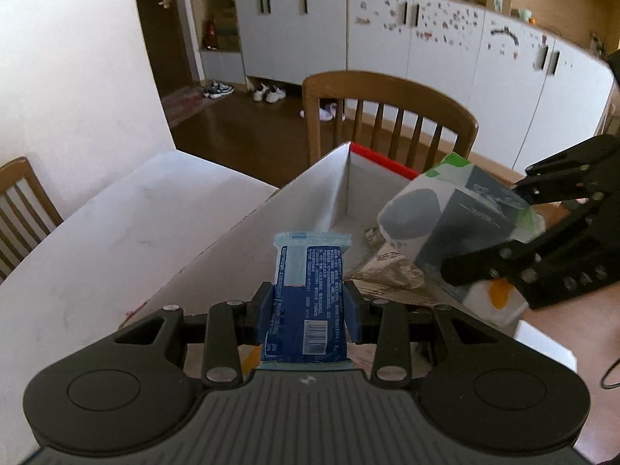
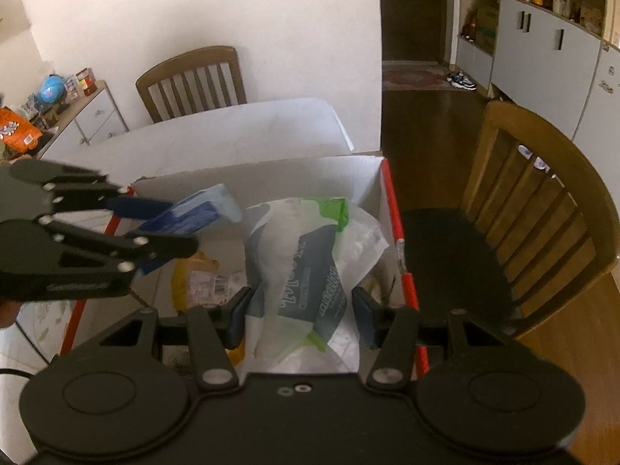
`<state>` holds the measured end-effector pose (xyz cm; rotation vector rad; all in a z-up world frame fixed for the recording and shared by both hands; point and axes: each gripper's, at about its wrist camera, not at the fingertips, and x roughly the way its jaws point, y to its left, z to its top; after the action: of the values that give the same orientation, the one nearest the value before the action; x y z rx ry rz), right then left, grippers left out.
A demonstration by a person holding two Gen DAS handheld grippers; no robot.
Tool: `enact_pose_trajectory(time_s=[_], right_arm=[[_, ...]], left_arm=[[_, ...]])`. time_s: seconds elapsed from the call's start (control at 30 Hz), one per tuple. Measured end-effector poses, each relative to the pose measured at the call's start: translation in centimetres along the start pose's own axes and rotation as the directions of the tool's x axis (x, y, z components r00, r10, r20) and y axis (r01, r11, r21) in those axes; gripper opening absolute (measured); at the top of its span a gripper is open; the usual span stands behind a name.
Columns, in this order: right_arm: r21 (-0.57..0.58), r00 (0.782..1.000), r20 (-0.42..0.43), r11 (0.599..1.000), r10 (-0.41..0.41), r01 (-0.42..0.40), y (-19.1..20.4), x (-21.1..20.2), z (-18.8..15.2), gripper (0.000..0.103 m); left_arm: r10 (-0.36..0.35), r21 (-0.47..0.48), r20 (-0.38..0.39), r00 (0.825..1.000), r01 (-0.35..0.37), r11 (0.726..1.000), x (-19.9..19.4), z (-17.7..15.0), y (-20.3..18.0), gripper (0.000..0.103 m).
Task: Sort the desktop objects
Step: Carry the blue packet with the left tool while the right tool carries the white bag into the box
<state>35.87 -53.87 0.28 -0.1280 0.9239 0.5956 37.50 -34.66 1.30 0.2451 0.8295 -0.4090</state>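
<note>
Left gripper [image 1: 309, 304] fingers clamped on blue packet [image 1: 310, 271]; right gripper [image 2: 302, 312] fingers grasping tissue pack [image 2: 298, 267] over box [image 2: 271, 174].

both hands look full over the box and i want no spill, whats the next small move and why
Probably lower the right gripper a little and open its jaws. Its green and white tissue pack already hangs over the open cardboard box, above the packets inside, while the left gripper holds the blue wrapper packet beside it.

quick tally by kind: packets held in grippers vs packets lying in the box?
Held packets: 2, blue wrapper in left gripper, green-and-white pouch in right gripper
Packets lying in box: 1 visible, yellow packet
Total: 3
</note>
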Motion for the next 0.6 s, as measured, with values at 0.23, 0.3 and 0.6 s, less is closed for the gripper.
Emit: enact_pose_trajectory(time_s=[0.23,0.3,0.6], right_arm=[[-0.031,0.999,-0.053,0.999,0.007,-0.009,0.1,1.9,-0.1,0.054],[-0.036,0.998,-0.066,0.999,-0.001,-0.002,0.1,2.5,-0.2,0.054],[-0.063,0.994,-0.111,0.998,0.007,-0.014,0.1,4.1,-0.6,0.054]], left_arm=[[0.006,0.074,-0.068,0.998,-0.001,0.997,3.4,1.3,0.0,0.036],[0.001,0.087,-0.091,0.996,0.007,0.996,4.3,1.4,0.0,0.036],[0.0,0.155,-0.147,0.989,0.022,0.988,7.2,2.5,-0.9,0.036]])
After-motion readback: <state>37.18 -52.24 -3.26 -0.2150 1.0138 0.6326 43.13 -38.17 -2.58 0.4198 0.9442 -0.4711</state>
